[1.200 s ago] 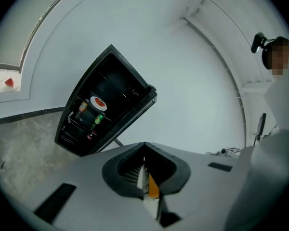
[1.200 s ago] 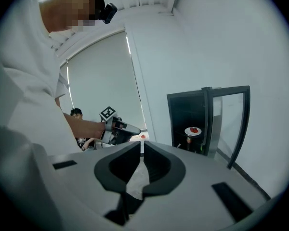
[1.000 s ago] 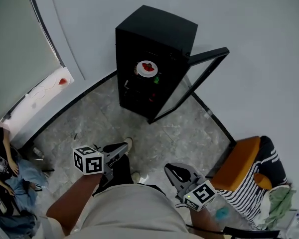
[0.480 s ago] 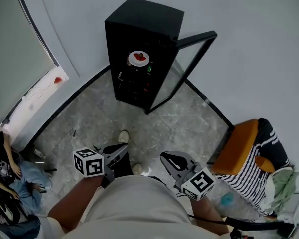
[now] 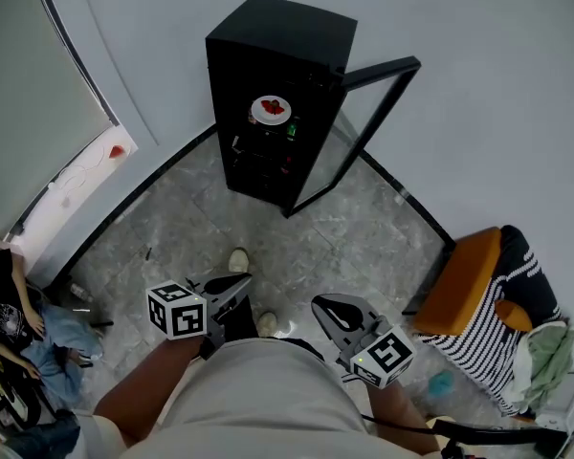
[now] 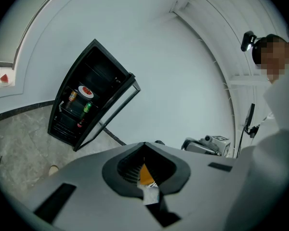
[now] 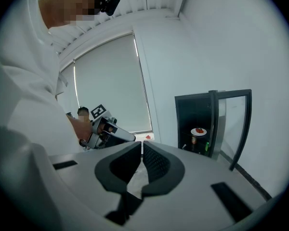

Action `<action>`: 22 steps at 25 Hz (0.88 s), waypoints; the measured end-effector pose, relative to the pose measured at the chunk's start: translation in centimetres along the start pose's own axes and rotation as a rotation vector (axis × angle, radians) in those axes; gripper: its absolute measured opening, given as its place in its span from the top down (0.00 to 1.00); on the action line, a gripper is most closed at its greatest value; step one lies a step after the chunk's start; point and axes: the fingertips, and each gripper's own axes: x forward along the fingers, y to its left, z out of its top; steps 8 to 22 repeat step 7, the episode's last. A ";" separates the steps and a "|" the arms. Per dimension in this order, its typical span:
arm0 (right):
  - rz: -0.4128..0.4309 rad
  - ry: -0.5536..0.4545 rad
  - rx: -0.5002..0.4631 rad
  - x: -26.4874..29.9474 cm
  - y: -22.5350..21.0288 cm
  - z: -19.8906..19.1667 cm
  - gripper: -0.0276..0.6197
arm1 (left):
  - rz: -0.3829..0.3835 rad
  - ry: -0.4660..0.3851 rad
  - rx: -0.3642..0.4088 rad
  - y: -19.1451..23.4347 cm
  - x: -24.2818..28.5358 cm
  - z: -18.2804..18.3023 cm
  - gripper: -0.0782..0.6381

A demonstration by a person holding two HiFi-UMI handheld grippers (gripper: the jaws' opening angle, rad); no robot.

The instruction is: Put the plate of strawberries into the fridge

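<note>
The white plate of strawberries [image 5: 271,110] rests on an upper shelf inside the black fridge [image 5: 311,36], whose glass door [image 5: 368,127] stands wide open. The plate also shows in the left gripper view [image 6: 85,91] and, small, in the right gripper view [image 7: 199,131]. My left gripper [image 5: 233,285] and my right gripper [image 5: 327,306] hang low by my waist, well back from the fridge. Both are shut and hold nothing. My left gripper's [image 6: 144,145] jaws meet at the tip, as do my right gripper's [image 7: 141,145].
A green bottle [image 5: 291,132] and other drinks stand on the shelves under the plate. An orange chair [image 5: 464,299] draped with striped cloth is at my right. A seated person [image 5: 0,304] is at the far left. Grey stone floor lies between me and the fridge.
The head view has drifted a little, so the fridge sits slightly higher and further left in frame. Both grippers stay by my waist. The plate has not moved.
</note>
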 end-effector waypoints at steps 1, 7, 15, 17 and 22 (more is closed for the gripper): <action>0.001 0.001 0.002 0.0 0.0 -0.1 0.92 | 0.002 0.003 -0.001 0.1 0.1 -0.1 0.87; -0.004 0.007 0.018 -0.6 -0.5 -0.6 0.92 | -0.002 0.021 -0.009 0.1 0.9 -0.2 0.87; -0.004 0.007 0.018 -0.6 -0.5 -0.6 0.92 | -0.002 0.021 -0.009 0.1 0.9 -0.2 0.87; -0.004 0.007 0.018 -0.6 -0.5 -0.6 0.92 | -0.002 0.021 -0.009 0.1 0.9 -0.2 0.87; -0.004 0.007 0.018 -0.6 -0.5 -0.6 0.92 | -0.002 0.021 -0.009 0.1 0.9 -0.2 0.87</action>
